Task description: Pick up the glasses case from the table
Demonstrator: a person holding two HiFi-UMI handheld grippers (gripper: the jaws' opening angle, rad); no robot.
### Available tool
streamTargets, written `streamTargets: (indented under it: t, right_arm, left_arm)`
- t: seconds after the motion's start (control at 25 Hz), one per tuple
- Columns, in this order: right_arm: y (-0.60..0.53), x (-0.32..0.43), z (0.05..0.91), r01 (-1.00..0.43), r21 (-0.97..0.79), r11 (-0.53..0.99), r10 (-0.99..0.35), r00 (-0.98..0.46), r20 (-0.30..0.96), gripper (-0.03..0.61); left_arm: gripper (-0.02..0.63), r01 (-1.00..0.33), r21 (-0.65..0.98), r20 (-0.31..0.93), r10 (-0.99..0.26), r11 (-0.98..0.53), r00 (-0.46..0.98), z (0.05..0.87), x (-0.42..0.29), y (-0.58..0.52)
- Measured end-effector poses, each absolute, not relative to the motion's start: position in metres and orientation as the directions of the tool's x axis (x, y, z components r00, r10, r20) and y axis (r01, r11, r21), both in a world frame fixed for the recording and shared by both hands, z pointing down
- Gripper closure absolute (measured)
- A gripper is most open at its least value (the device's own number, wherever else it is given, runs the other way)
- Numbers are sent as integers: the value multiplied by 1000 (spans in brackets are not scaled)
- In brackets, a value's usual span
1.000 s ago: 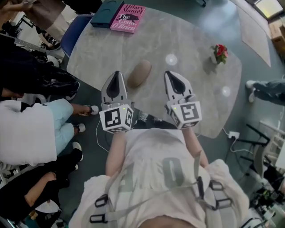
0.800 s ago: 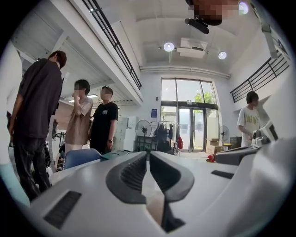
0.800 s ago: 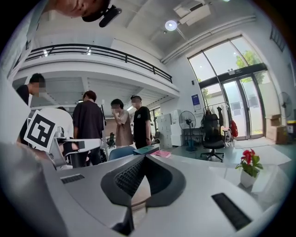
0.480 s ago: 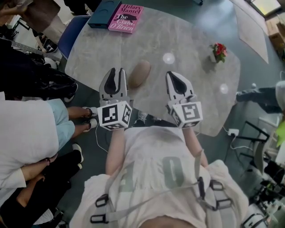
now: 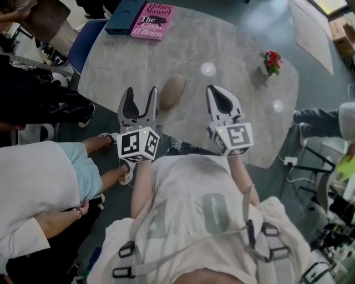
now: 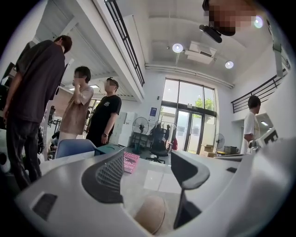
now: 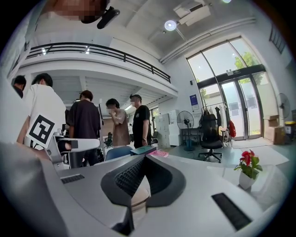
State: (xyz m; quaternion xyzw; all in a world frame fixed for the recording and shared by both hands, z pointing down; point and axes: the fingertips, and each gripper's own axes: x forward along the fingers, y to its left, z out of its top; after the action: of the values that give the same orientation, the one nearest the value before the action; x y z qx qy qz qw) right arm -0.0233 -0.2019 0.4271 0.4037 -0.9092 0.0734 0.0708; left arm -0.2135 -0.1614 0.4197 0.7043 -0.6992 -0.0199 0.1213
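Head view, looking steeply down: I held my left gripper (image 5: 141,97) and my right gripper (image 5: 216,94) over the near edge of a pale round table (image 5: 238,39). My left jaws were spreading, with only bare tabletop between them. My right jaws were pressed together. The tan oval case (image 5: 172,91) lay flat on the table between the two grippers. It sat at one o'clock from my left jaws, just beside the right one, and at nine o'clock from my right jaws, apart from them. At twelve o'clock, on the far edge, a pink book (image 5: 152,21) lay beside a teal book (image 5: 123,10). A small red flower (image 5: 270,60) stood at two o'clock.

Left gripper view: my left gripper's (image 6: 151,169) jaws stood apart and opening, the pads pressing on nothing. The case (image 6: 150,214) showed low in the gap, at six o'clock. The pink book (image 6: 131,162) lay beyond the left pad. People (image 6: 104,113) stood at ten o'clock.

Right gripper view: my right gripper's (image 7: 144,157) pads met at their tips, pinching nothing. A slice of the case (image 7: 138,196) showed through the slit under them. The flower (image 7: 249,166) stood at three o'clock.
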Motion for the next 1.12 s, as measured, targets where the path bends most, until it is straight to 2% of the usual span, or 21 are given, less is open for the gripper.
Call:
streamTargets:
  t: [0.32,0.44,0.56,0.64,0.92,1.12]
  right_arm:
    - [-202,-27,430,-732,-80,677,-708,-677,201,577]
    - [-204,-27,430,-745,-93,661,-717,-663,215,577]
    - [-204,-26,433,-751,-101,652,-719,-655,234,577]
    - [-202,-28,434,-749,-105,655,-712,-657,249,577]
    - [-204,-28,435,-752,-124,648,-716,-656,237,577]
    - [-207,-16,448,-769,-95,632,-709,-623,330,577]
  left_arm:
    - [302,-983,159,229,-966,-88,123,438,-199,-178]
    - [299,-970,183,376,-900,-162,221,466,-190,-193]
    - [299,-929,302,554,-754,-213,353,504,-176,-205]
    - [301,-917,305,629,-669,-257,397,523,-169,-210]
    - [299,-905,195,793,-482,-378,372,576,-159,-227]
    - [284,-874,125,874,-365,-469,321,610,-149,-232]
